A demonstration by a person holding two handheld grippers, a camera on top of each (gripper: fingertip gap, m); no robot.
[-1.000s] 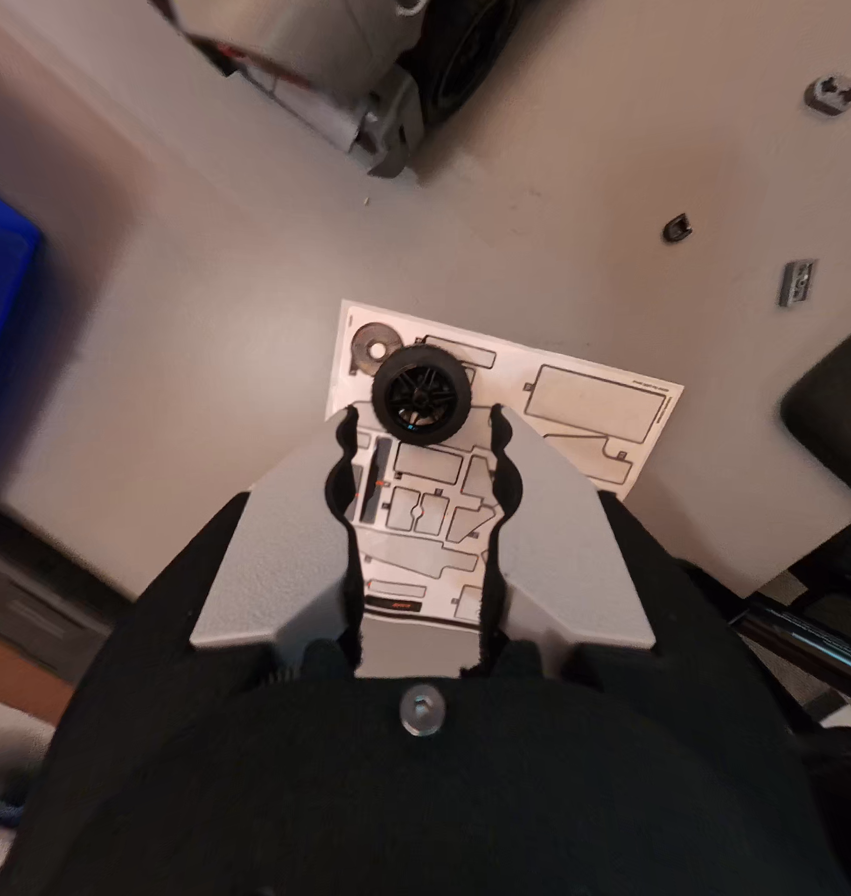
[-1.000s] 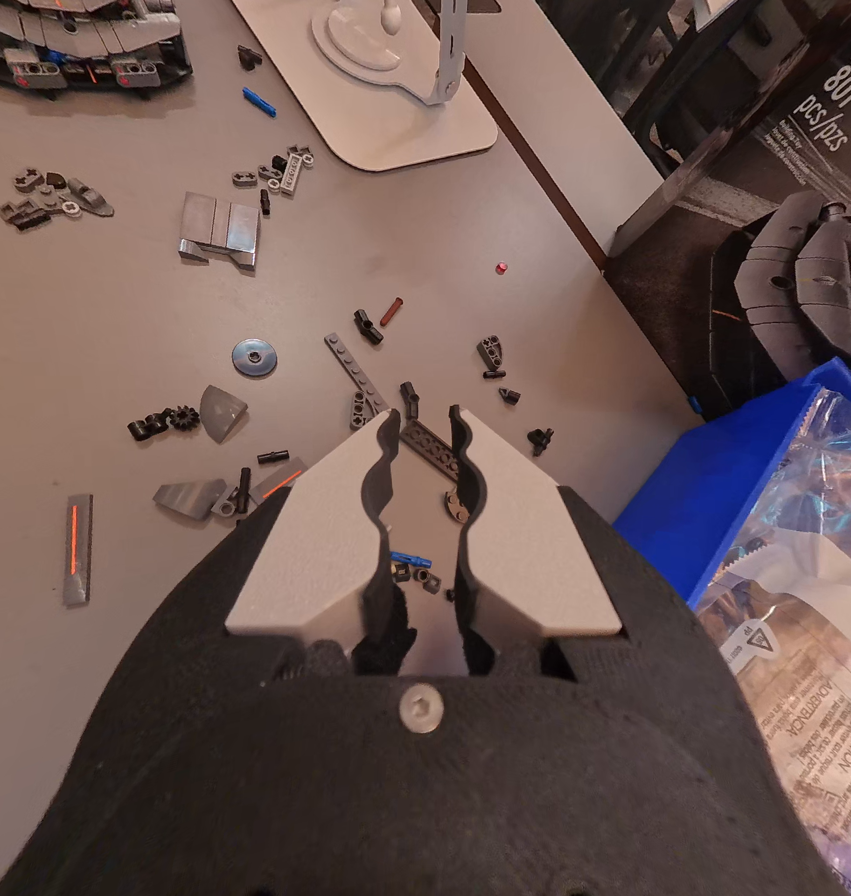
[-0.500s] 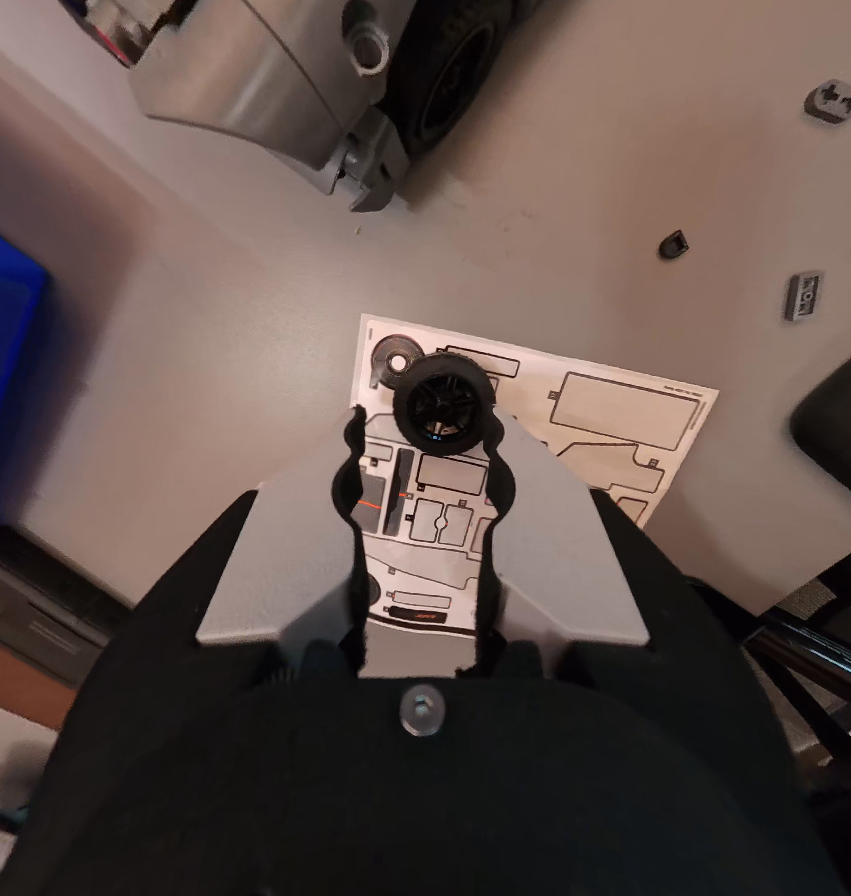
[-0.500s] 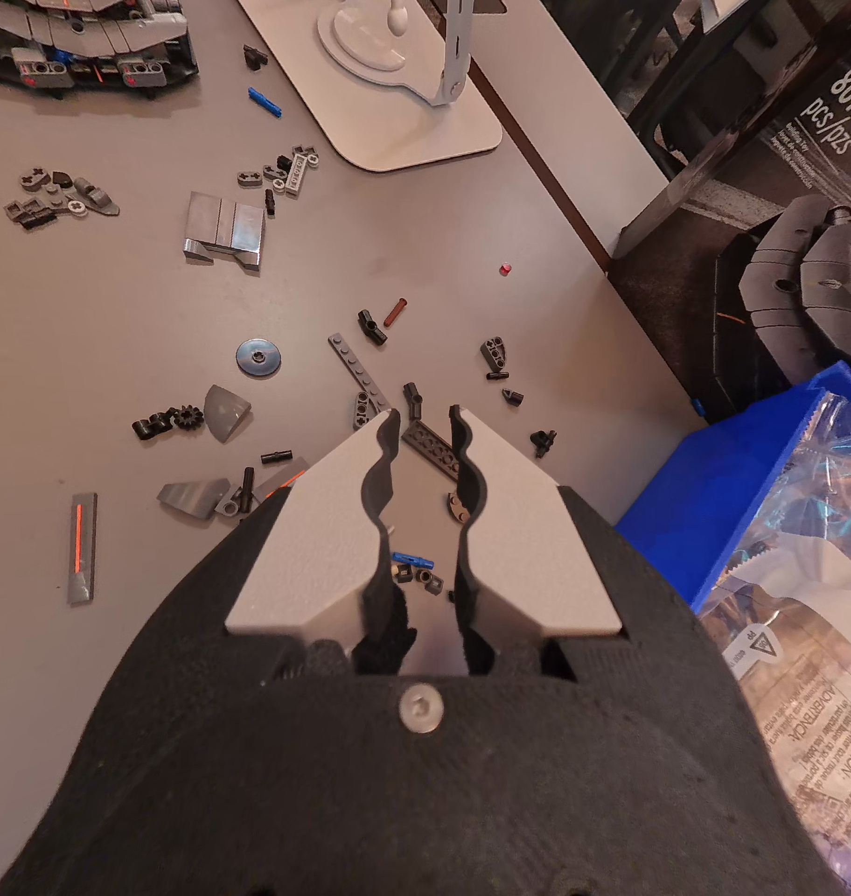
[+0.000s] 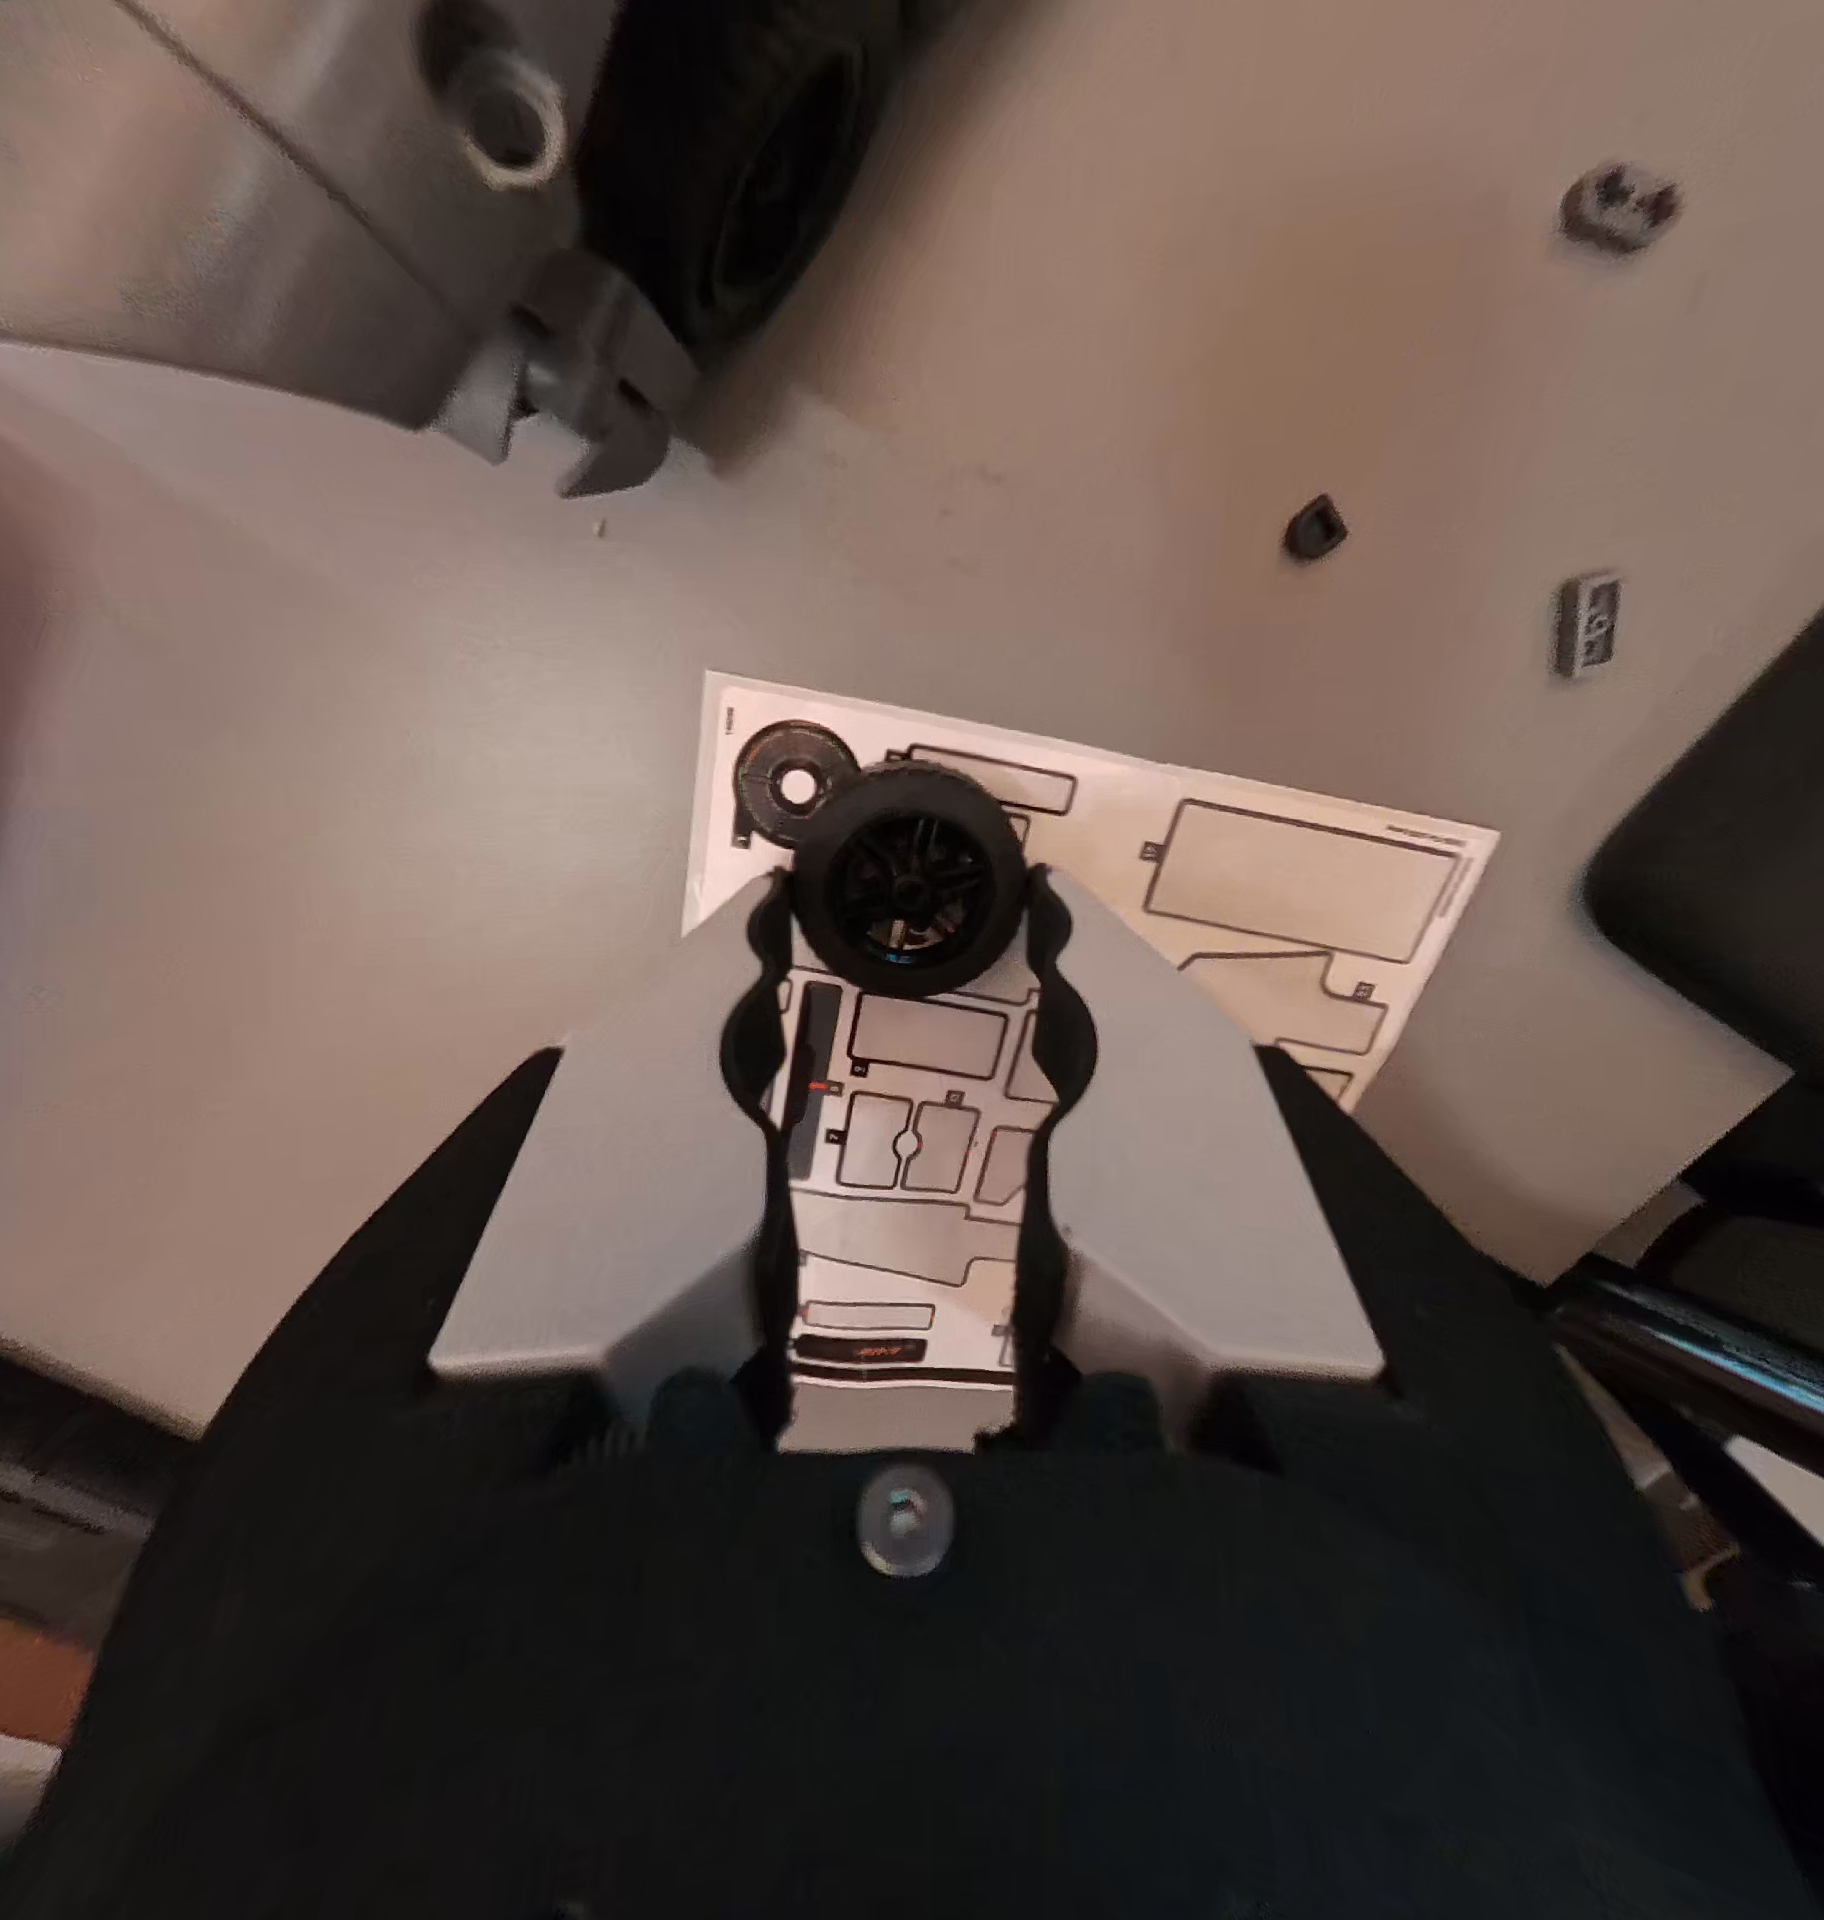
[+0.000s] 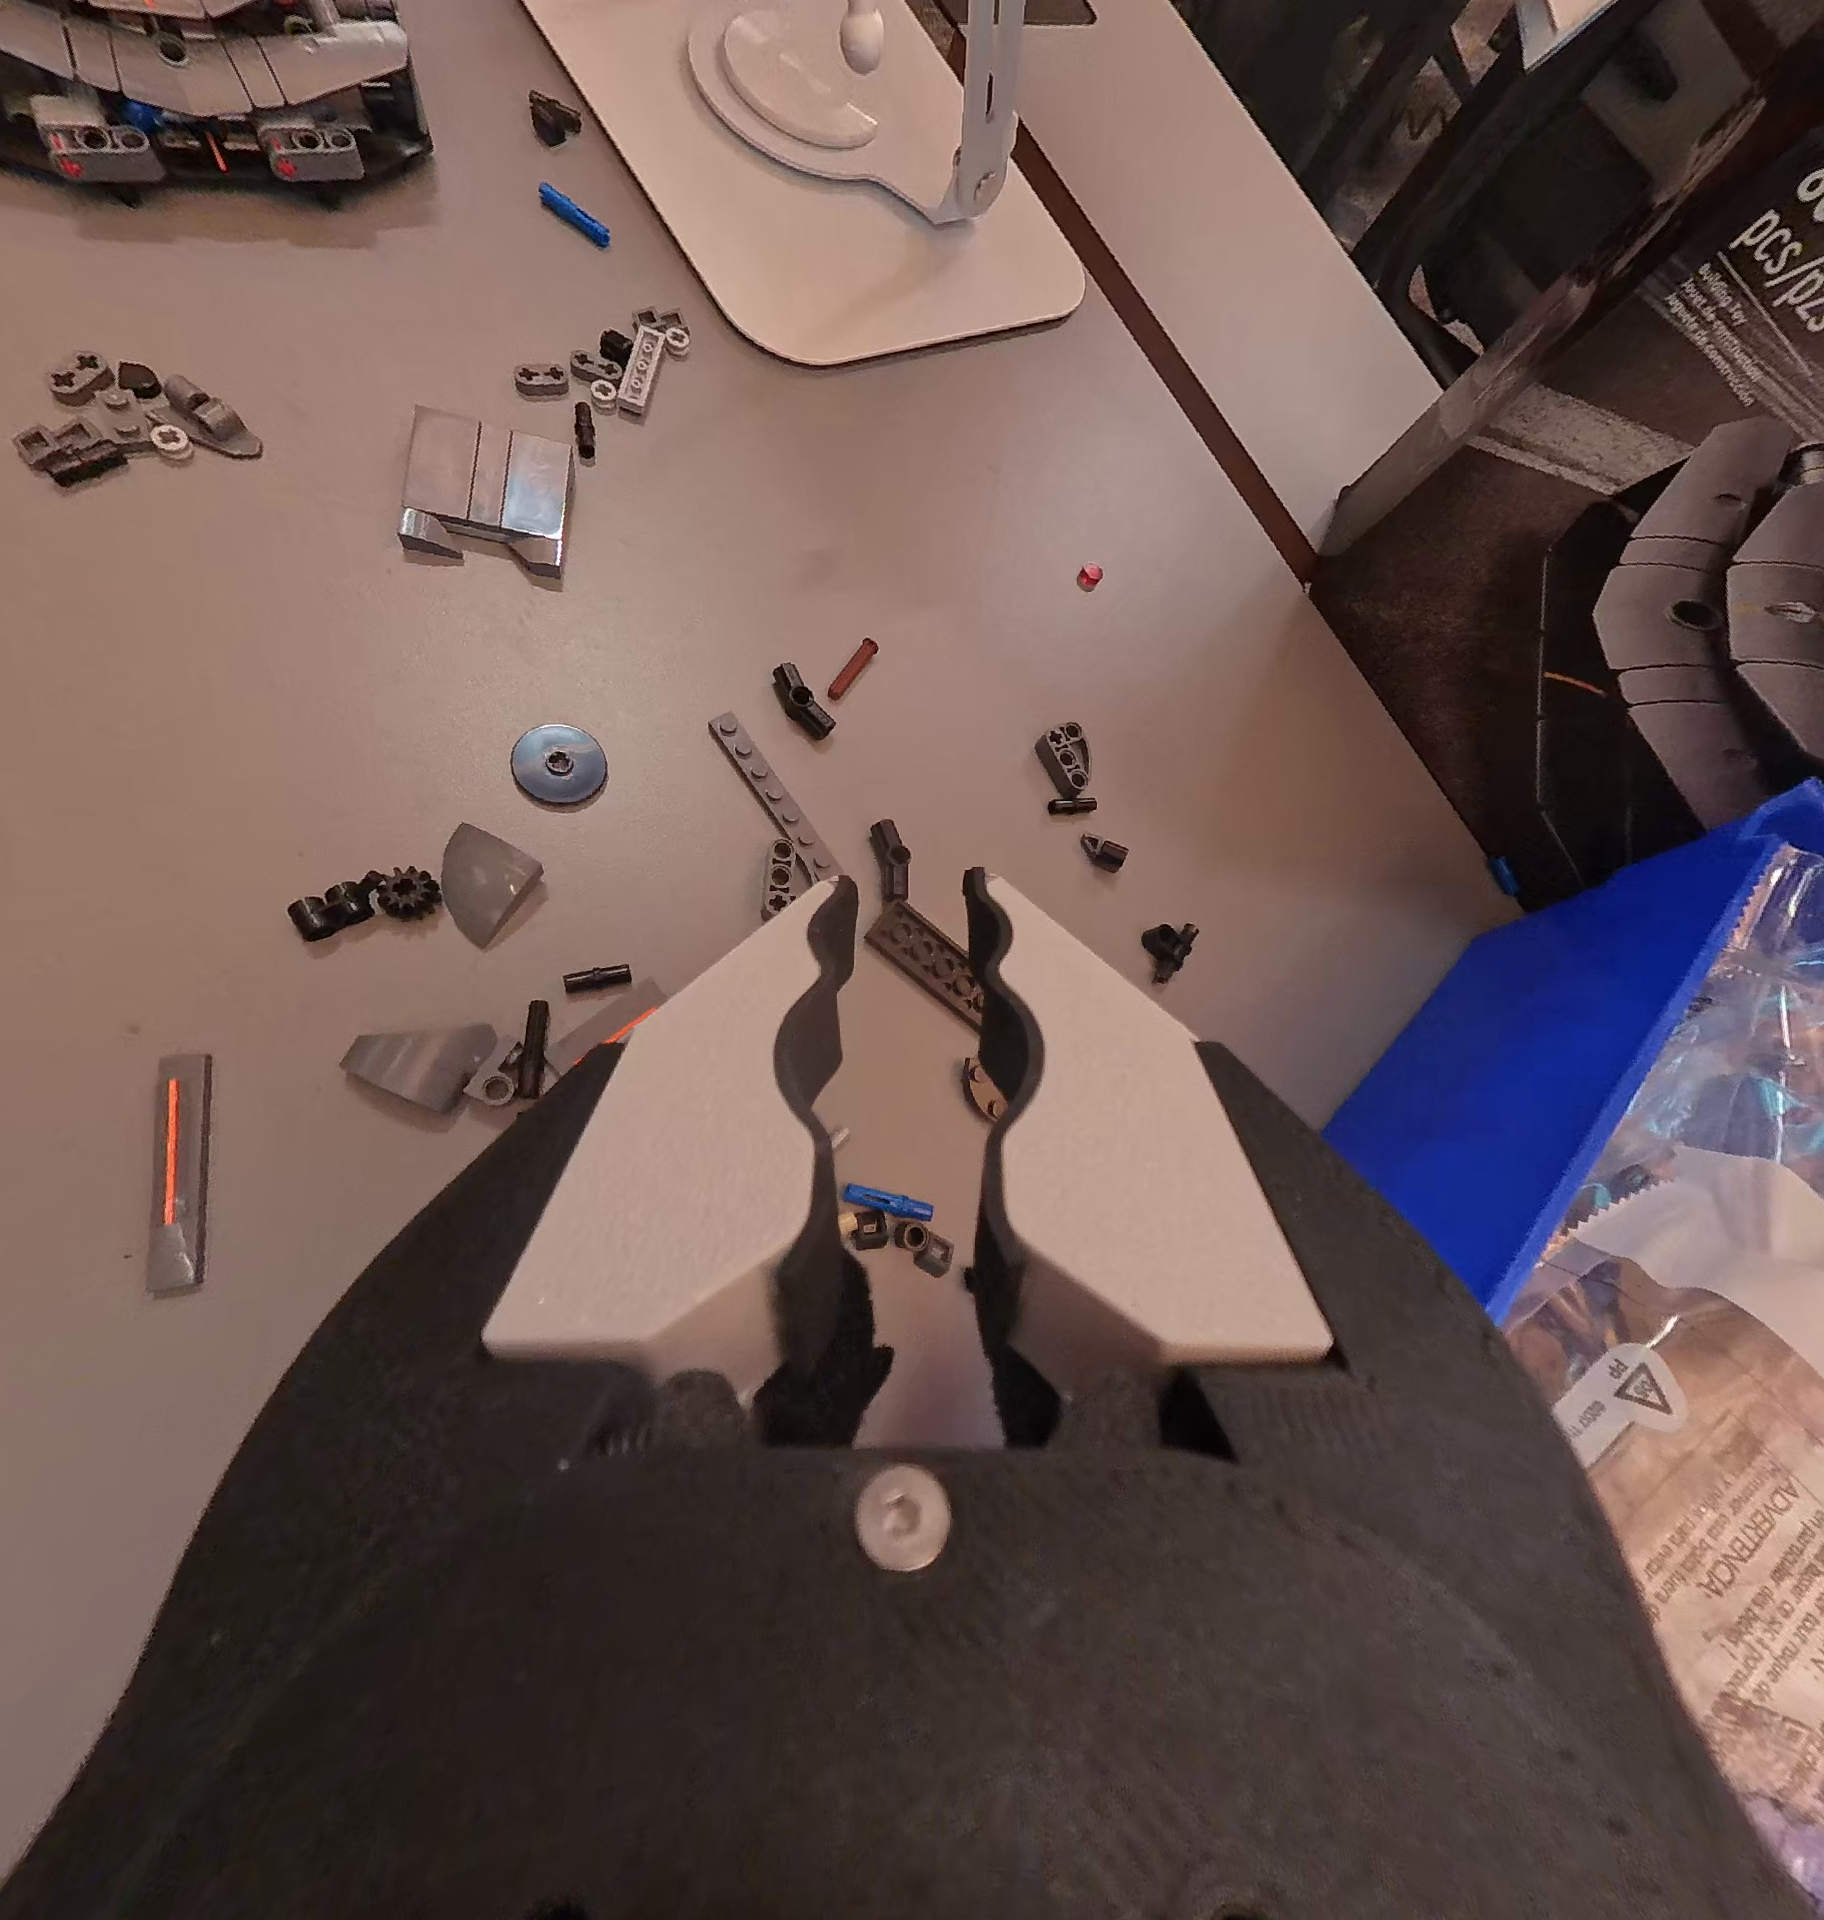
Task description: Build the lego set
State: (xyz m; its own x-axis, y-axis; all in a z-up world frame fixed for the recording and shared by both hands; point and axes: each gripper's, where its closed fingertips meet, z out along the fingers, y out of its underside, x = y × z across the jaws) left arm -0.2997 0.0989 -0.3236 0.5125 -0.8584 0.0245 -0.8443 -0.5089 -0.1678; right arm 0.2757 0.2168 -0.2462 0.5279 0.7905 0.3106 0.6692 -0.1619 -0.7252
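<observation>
My left gripper (image 5: 906, 883) is shut on a small black wheel (image 5: 908, 878) and holds it above a white sticker sheet (image 5: 1272, 904) on the grey table. The grey car model (image 5: 295, 208), blurred, with a fitted black tyre (image 5: 742, 177), fills the upper left of the left wrist view. My right gripper (image 6: 908, 883) is open and empty above loose parts: a dark grey plate (image 6: 923, 961), a long grey plate (image 6: 773, 795), a blue pin (image 6: 887, 1197). The model's rear (image 6: 181, 94) shows at the top left of the right wrist view.
Small grey pieces (image 5: 1588, 623) lie right of the sheet beside a black chair (image 5: 1760, 883). A white lamp base (image 6: 866, 177), a chrome panel (image 6: 487, 488), a blue dish (image 6: 559, 764), a blue bin (image 6: 1573, 1039) with plastic bags and the set's box (image 6: 1666, 416) surround the right gripper. The tips of one gripper are about 60 cm away from the tips of the other. My right gripper's tips are some 8 cm from the dark grey plate (image 6: 923, 961).
My left gripper has carried the wheel closer to the car model, which now looms larger at the upper left. My right gripper has hardly moved.
</observation>
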